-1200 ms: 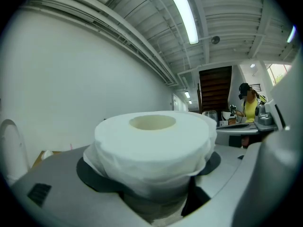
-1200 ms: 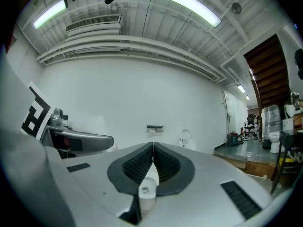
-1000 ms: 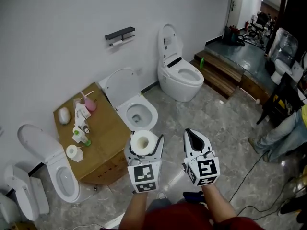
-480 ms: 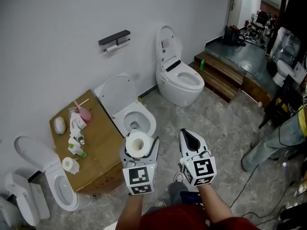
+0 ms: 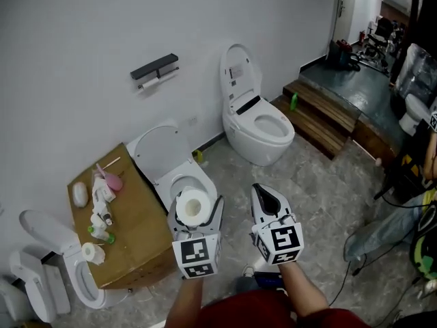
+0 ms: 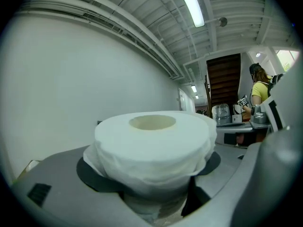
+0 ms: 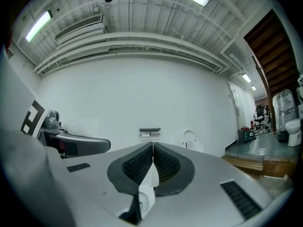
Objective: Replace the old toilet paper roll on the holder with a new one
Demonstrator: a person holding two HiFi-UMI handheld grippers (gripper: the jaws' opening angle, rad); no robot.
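Here the left hand-held gripper point(image 5: 196, 206) clamps the new roll point(image 5: 192, 206) by its sides, core hole facing up, which leaves the tube clear for sliding onto a bar. It holds the roll out in front of the person, above the floor and just short of the open toilet point(image 5: 183, 177). The right hand-held gripper point(image 5: 263, 195) is closed on nothing and level beside it, likely kept free to pull off the old roll point(image 5: 158, 80). That thin roll hangs on the holder point(image 5: 154, 67), high on the wall and well apart, so the swap looks not yet begun. A spare roll point(image 5: 89, 252) sits at the bench's point(image 5: 140, 217) near left corner.
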